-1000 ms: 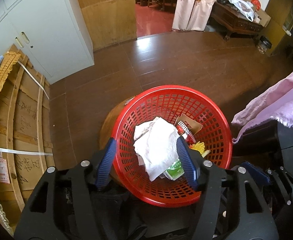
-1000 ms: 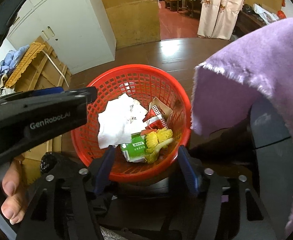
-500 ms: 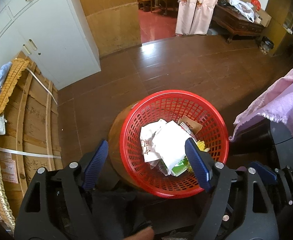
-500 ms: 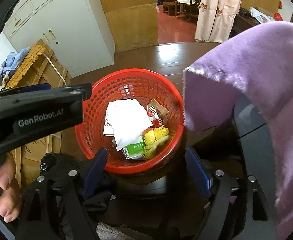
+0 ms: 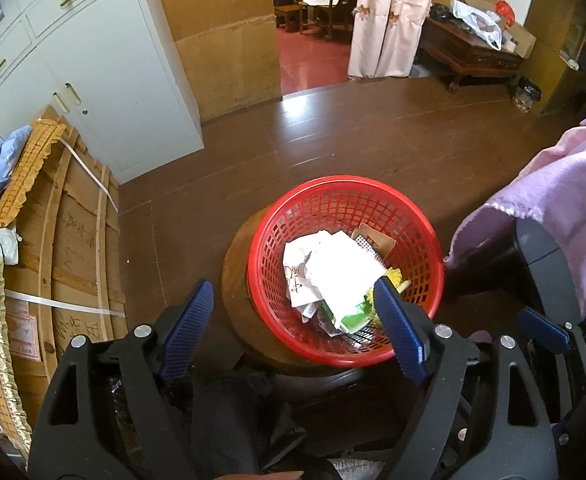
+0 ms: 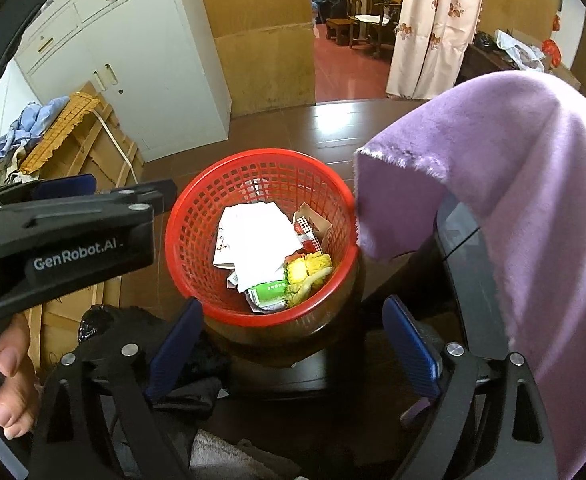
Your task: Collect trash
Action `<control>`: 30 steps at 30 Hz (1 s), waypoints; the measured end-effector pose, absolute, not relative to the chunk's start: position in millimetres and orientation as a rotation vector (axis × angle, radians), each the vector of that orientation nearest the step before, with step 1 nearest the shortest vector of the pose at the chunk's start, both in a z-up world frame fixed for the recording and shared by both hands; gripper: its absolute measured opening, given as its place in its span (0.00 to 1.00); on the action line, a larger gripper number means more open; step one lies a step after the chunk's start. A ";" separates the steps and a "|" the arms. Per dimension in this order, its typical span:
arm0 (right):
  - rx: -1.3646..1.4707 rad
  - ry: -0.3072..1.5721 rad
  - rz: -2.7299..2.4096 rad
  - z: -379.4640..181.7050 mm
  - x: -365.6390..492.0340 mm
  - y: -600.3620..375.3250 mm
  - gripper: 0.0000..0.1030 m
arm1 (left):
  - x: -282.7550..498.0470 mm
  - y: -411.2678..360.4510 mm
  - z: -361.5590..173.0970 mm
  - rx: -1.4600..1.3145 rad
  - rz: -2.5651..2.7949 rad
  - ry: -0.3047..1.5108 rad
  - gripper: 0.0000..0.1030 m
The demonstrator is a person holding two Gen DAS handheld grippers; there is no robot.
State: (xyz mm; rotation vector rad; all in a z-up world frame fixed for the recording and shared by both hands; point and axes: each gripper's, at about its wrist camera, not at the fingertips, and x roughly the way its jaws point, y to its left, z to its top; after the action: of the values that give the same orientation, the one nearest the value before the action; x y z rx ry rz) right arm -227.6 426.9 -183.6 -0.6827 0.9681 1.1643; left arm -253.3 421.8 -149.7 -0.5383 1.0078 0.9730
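Both empty, jaws spread wide: left hand-held gripper point(image 5: 293, 312) and right hand-held gripper point(image 6: 291, 330), held above red plastic mesh basket point(image 6: 197, 216) with crumpled white paper point(image 6: 259, 236), on round wooden stool point(image 5: 237, 280).

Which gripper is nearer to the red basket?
Left. The left gripper has one fingertip over the red basket rim; the right gripper hangs just short of the near rim.
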 end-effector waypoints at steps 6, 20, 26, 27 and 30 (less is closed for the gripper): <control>-0.675 0.950 1.160 -175.0 -231.7 416.2 0.87 | -254.2 411.4 -141.5 -0.527 0.964 1.000 0.80; -0.644 0.926 1.154 -158.3 -230.7 399.3 0.87 | -251.3 395.1 -126.6 -0.474 0.968 0.990 0.88; -0.639 0.932 1.151 -156.6 -229.5 395.9 0.87 | -252.7 392.8 -124.6 -0.472 0.963 0.993 0.89; -0.637 0.933 1.150 -156.9 -229.5 395.9 0.87 | -253.2 392.8 -124.5 -0.471 0.962 0.994 0.89; -0.638 0.935 1.147 -156.7 -228.8 396.2 0.87 | -251.7 393.5 -124.2 -0.472 0.956 1.000 0.89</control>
State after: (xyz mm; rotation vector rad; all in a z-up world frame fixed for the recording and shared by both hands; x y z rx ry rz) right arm -228.8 396.2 -156.7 -0.6383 0.9349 1.1469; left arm -251.7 393.5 -124.2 -0.4717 1.0001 0.9562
